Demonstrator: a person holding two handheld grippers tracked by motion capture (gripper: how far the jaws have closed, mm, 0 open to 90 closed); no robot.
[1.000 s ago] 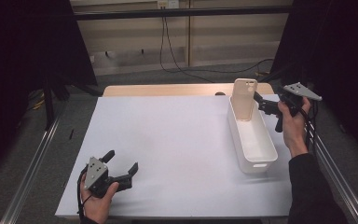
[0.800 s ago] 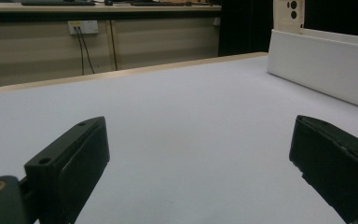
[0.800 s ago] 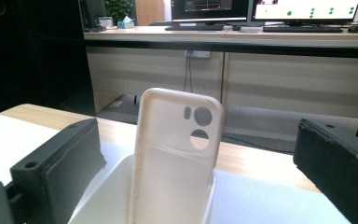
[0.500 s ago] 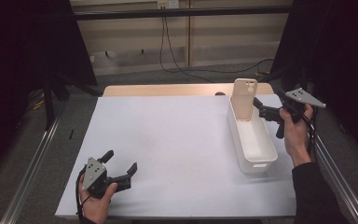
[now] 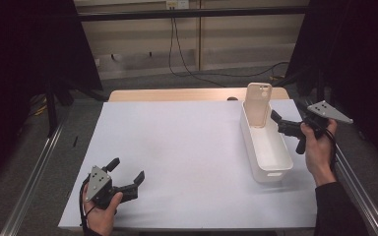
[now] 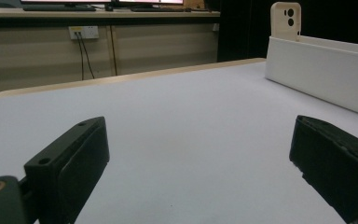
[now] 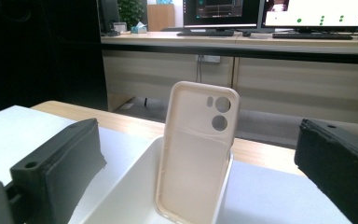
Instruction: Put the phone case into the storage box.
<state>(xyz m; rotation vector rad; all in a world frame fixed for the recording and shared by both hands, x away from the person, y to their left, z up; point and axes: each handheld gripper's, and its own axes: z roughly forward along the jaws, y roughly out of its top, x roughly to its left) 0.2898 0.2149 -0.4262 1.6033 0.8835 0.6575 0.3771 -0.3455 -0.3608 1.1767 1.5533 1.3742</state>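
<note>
On the right side of the white tabletop sits a long, narrow white plastic bin, smooth w/ rounded corners and a small slot handle at the near end. At its far end a beige phone case stands upright, leaning on the bin's end wall. It looks like soft matte silicone, rounded rectangle, w/ two round camera cutouts and a small oval one up top; the hollow inner side faces the right gripper view. Tabletop itself is flat, matte, pale, w/ a wood edge strip at the back.

Right gripper is held at the bin's right side near the far end, jaws pointing left toward the case, wide open, nothing between them, not touching the case. Right hand wraps the grip from below, forearm coming in from the bottom right, grey triangular plate on top.

Left gripper rests low at the near left corner, well apart from the bin, pointing right and a bit forward. Its blocky black jaws are spread wide too, empty, bare table between them. Left hand grips it from behind.
</note>
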